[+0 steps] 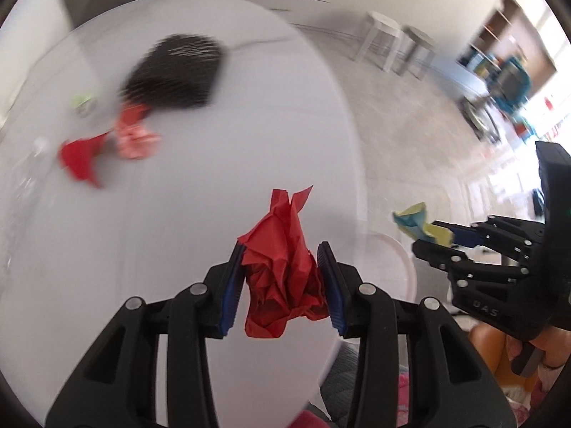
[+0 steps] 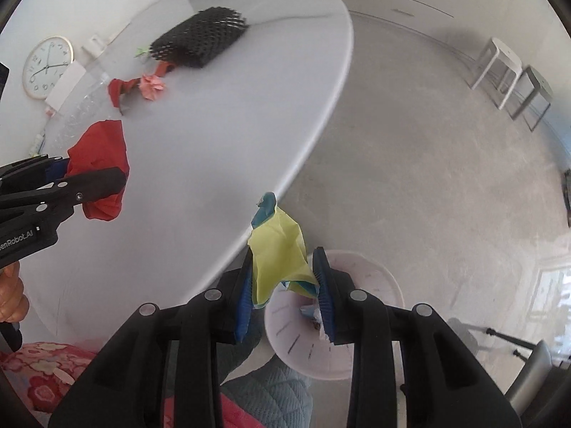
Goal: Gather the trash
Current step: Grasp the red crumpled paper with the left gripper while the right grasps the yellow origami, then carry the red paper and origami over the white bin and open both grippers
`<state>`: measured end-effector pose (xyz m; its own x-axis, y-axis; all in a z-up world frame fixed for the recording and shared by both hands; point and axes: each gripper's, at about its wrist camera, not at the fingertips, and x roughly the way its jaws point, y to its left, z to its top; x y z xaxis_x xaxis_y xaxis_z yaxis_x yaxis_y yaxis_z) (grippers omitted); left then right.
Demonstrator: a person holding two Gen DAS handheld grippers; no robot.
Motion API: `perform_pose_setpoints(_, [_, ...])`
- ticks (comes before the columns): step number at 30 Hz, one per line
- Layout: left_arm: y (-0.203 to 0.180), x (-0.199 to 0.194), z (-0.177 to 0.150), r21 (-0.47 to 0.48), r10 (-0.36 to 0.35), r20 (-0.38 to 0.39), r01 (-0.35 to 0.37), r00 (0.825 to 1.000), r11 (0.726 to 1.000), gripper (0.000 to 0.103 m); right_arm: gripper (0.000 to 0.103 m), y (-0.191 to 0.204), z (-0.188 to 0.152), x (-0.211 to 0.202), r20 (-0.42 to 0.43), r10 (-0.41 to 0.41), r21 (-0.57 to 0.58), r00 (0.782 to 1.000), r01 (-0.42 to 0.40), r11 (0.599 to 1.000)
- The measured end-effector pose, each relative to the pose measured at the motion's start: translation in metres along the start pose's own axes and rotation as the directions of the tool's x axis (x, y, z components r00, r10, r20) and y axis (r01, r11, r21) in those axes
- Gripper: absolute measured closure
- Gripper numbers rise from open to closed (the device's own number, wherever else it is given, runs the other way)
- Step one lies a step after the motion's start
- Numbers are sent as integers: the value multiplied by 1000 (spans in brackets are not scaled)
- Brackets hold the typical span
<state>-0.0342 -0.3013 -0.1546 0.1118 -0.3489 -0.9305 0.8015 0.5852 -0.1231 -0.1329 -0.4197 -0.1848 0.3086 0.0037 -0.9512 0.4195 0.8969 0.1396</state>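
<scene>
A: How is the left tool (image 1: 282, 278) set?

B: It points steeply down over the white round bench (image 1: 178, 214), near its edge. Its blue pads (image 1: 230, 285) are pinching a crumpled red paper wad (image 1: 282, 267), which hangs clear of the bench top.

A: And the right tool (image 2: 285, 285)?

B: Also tipped steeply down, past the bench edge and above a pale round bin (image 2: 357, 321) on the floor. Its jaws are clamped on a crumpled yellow and blue paper (image 2: 278, 253). In the left view the right tool sits off to the right, well apart from the left one, with the same paper at its tip.

A: Any hands visible?

B: Part of the left hand (image 2: 10, 296) shows at the left border of the right view, wrapped round the tool's handle.

A: What remains on the bench?

B: A red paper scrap (image 2: 119, 91) and a pink crumpled paper (image 2: 151, 87) just beside it, a small green scrap (image 2: 141, 51), a clear plastic bottle (image 2: 82, 110) lying on its side, and a black mesh object (image 2: 200, 37) farther back.
</scene>
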Motion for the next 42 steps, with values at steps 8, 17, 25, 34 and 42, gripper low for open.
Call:
perform_pose_setpoints(8, [-126, 29, -4, 231, -87, -79, 103, 993, 967, 63, 71, -82, -72, -19, -32, -57, 174, 998, 61, 983])
perform_pose_setpoints(17, [-178, 45, -11, 279, -85, -133, 120, 987, 953, 61, 69, -116, -106, -23, -57, -52, 219, 997, 63, 974])
perform_pose_setpoints(25, [-181, 55, -17, 254, -58, -170, 100, 984, 962, 47, 68, -111, -114, -10, -91, -16, 164, 996, 31, 986])
perform_pose_setpoints(34, [-161, 46, -19, 218, -24, -138, 54, 990, 975, 28, 68, -103, -110, -6, -100, -7, 125, 995, 20, 992])
perform_pose_setpoints(42, [-146, 37, -17, 171, -3, -115, 23, 993, 985, 20, 30, -93, -110, 6, -140, 11, 114, 990, 5, 993])
